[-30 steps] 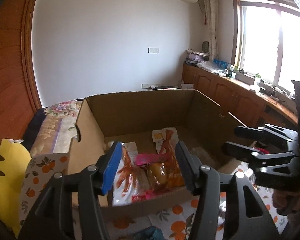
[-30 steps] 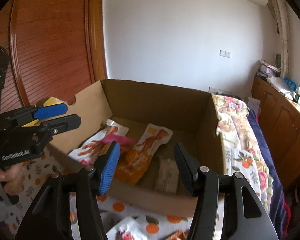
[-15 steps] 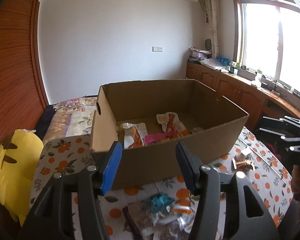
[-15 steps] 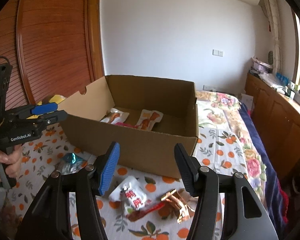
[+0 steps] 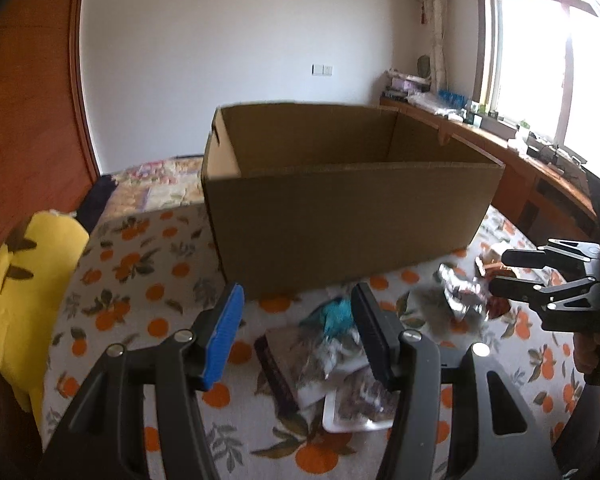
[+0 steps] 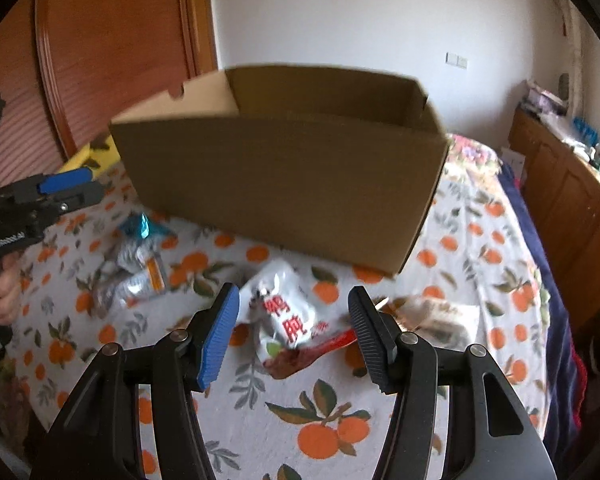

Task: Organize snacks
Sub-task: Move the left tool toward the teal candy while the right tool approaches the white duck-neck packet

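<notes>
An open cardboard box [image 5: 351, 216] stands on the orange-print cloth; it also shows in the right wrist view [image 6: 284, 184], its inside hidden. My left gripper [image 5: 298, 320] is open and empty above a pile of packets: a teal wrapper [image 5: 335, 314], a dark-edged pack [image 5: 292, 364] and a tray pack [image 5: 359, 400]. My right gripper [image 6: 294, 320] is open and empty above a white packet with red characters [image 6: 282, 308] and a red wrapper [image 6: 311, 352]. A silver packet [image 5: 459, 292] lies by the right gripper's fingers [image 5: 527, 258].
A yellow plush toy [image 5: 16, 292] sits at the table's left edge. Clear packets [image 6: 136, 276] and a teal wrapper [image 6: 140, 226] lie left of the box. A brownish wrapper [image 6: 431, 316] lies to the right. A wooden counter [image 5: 539, 184] runs under the window.
Both grippers have pulled back from over the box and dropped low toward the cloth. The box interior has gone out of sight. The loose packets in front now lie under the fingers.
</notes>
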`<state>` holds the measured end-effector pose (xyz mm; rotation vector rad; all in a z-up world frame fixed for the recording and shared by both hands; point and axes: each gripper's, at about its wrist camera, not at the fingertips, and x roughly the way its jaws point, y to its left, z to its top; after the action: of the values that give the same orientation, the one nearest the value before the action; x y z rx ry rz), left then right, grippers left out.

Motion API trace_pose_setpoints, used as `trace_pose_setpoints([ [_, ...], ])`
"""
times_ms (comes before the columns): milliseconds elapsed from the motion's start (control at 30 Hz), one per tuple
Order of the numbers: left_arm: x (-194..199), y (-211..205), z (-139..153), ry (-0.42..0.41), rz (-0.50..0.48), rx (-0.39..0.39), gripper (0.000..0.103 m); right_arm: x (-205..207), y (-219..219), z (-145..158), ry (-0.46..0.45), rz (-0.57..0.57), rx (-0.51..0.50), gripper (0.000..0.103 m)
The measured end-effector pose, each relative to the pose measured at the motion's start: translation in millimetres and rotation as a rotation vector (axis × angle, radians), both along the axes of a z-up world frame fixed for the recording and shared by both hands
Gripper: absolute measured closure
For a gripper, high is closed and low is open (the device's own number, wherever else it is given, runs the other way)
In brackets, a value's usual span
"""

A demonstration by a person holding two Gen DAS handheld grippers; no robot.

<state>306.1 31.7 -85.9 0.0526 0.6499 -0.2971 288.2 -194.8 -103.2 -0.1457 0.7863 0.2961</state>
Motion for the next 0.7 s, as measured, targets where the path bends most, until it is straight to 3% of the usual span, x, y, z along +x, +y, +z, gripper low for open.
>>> trace_pose_setpoints([
  [167,0.8,-1.6,-13.9,0.044,-0.009,-0.005,0.046,6.8,1.5,-17.9,0.049,0.009,-0.012,0.045],
  [400,5.4,-9.9,-19.6,0.068,-0.037,-0.025,0.045,16.3,8.9,-34.6,0.094,0.044,-0.015,0.035],
  [700,16.3,-24.9,-22.3,0.082,-0.065,-0.005,0.042,22.7,28.8,-42.1,0.095,0.057,-0.082,0.033],
])
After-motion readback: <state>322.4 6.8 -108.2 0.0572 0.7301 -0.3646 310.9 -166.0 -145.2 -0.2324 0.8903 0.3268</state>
